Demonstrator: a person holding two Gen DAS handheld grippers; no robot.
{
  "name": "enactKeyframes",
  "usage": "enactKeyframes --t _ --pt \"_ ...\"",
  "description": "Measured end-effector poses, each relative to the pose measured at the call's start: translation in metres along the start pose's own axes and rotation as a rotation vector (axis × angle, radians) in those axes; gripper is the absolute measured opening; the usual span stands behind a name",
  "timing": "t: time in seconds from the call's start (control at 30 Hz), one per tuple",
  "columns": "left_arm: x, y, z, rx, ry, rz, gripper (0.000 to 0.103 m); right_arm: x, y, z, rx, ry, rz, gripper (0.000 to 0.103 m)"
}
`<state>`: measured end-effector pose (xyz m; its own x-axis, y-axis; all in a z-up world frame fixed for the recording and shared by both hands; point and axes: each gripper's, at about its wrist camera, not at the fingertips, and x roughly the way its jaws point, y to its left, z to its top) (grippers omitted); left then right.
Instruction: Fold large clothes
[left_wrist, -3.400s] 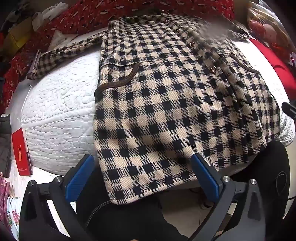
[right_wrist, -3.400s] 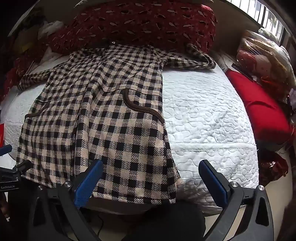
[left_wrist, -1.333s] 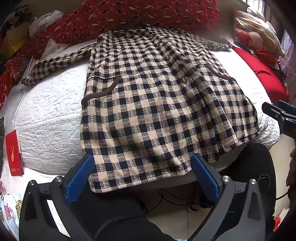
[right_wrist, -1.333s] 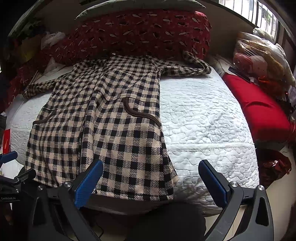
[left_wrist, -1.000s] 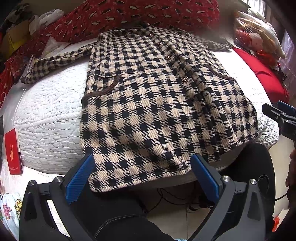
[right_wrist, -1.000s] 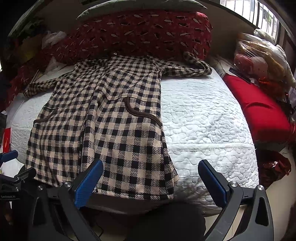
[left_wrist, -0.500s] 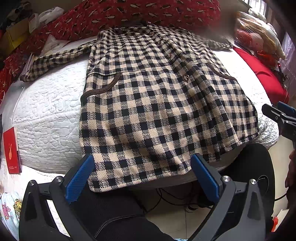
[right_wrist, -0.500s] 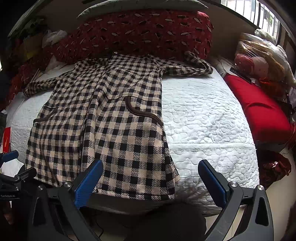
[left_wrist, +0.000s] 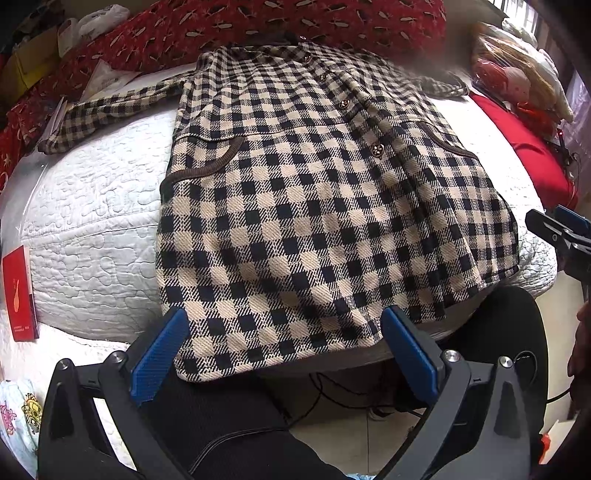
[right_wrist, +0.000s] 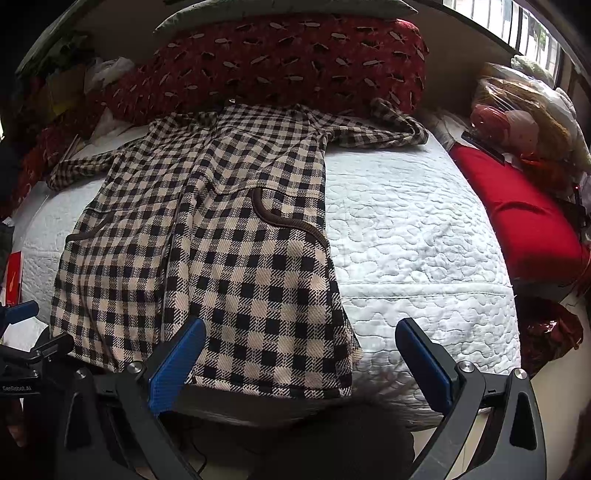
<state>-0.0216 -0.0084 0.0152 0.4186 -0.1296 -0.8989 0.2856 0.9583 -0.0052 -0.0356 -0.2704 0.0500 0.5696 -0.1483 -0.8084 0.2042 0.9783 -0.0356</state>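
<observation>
A black-and-beige checked coat (left_wrist: 314, 206) lies spread front-up on a white quilted mattress (left_wrist: 92, 221), sleeves out to both sides, hem hanging over the near edge. It also shows in the right wrist view (right_wrist: 221, 240). My left gripper (left_wrist: 284, 354) is open and empty, just in front of the hem's left part. My right gripper (right_wrist: 303, 362) is open and empty, in front of the hem's right corner. Each gripper shows at the edge of the other's view.
A red patterned cushion (right_wrist: 295, 62) lies behind the coat's collar. A plain red cushion (right_wrist: 524, 218) and plastic bags (right_wrist: 524, 110) sit to the right. A red booklet (left_wrist: 18, 291) leans at the mattress's left side. My dark-trousered legs (left_wrist: 229, 424) are below the hem.
Both grippers have stayed open and empty. The views shift slightly: the left gripper has drifted a little closer to the hem. The coat has not moved.
</observation>
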Motion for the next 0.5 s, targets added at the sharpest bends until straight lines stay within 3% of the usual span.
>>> enactKeyframes --t 0.23,0.37,0.5 --pt "0.005 0.007 0.002 -0.014 0.019 -0.002 0.103 0.005 -0.001 0.001 0.004 0.008 0.006 0.102" --pt "0.011 0.031 0.011 -0.082 0.041 0.008 0.103 0.011 -0.018 0.005 0.044 0.01 -0.03 0.098" --pt "0.019 0.07 0.025 -0.186 0.059 0.052 0.103 0.027 -0.045 0.005 0.108 0.067 -0.028 0.091"
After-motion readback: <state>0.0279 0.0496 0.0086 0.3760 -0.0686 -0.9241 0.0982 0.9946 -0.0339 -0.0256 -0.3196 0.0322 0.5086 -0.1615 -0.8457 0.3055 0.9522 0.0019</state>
